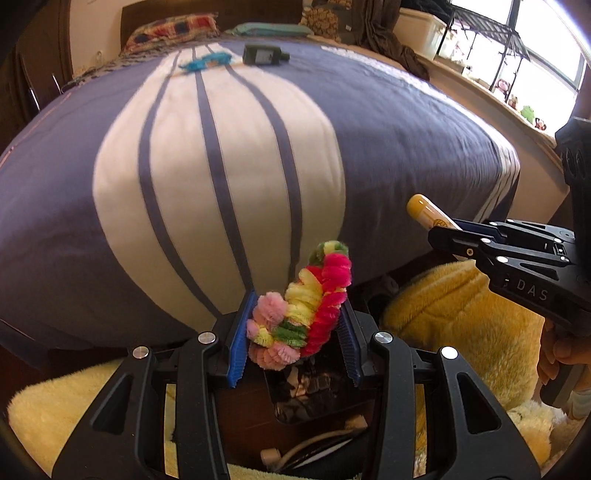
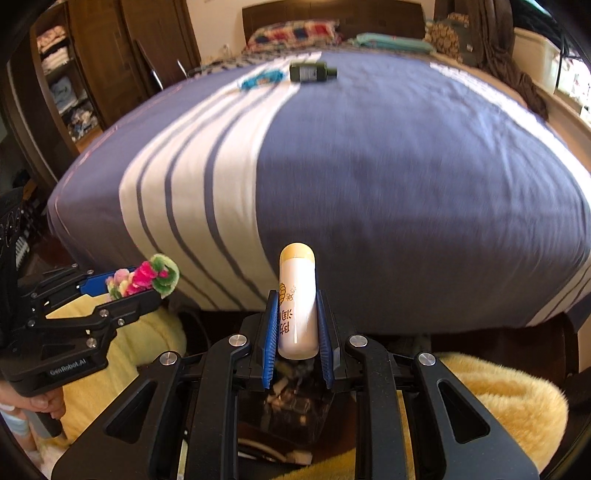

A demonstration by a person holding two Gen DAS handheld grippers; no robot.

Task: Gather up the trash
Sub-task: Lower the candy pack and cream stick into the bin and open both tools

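Observation:
My left gripper [image 1: 295, 310] is shut on a fuzzy bundle of pink, yellow, green and red pipe cleaners [image 1: 306, 306], held just off the foot of the bed. My right gripper [image 2: 298, 314] is shut on a white tube with a yellow cap [image 2: 297, 295], cap pointing up and away. Each gripper shows in the other's view: the right gripper [image 1: 454, 236] with the tube [image 1: 424, 210], the left gripper [image 2: 147, 284] with the bundle [image 2: 144, 275]. Below both grippers stands a black bin [image 1: 314, 398] with scraps inside. Far up the bed lie a dark green bottle [image 2: 312, 71] and a blue fuzzy piece [image 2: 260, 79].
The bed's blue and white striped cover [image 2: 406, 184] fills the views ahead. Yellow plush blankets [image 1: 480, 332] lie on either side of the bin. Pillows [image 2: 291, 33] sit at the headboard, a wardrobe [image 2: 74, 74] at left, a window sill [image 1: 517, 99] at right.

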